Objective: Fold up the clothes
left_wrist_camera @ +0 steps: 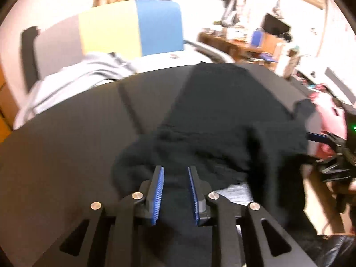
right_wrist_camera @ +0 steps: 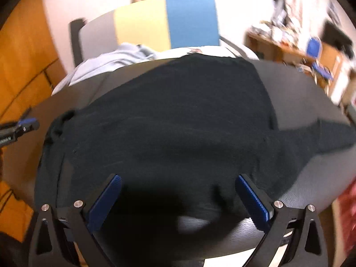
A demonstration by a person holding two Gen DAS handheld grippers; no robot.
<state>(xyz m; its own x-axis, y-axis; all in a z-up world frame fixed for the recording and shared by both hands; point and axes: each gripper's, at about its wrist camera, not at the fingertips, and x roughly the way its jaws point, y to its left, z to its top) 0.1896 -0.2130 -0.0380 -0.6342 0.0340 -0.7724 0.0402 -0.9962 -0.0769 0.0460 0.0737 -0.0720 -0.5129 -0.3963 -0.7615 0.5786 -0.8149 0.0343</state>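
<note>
Black garment spread on a dark surface, two claws at its near edge.

The left claw point(left_wrist_camera: 175, 171) has its blue pads nearly together, pinching a bunched fold of the black garment point(right_wrist_camera: 178, 115). The right claw point(right_wrist_camera: 178, 184) is spread wide above the cloth. A grey garment point(left_wrist_camera: 73, 82) lies at the dark surface's point(left_wrist_camera: 66, 144) far left.
</note>
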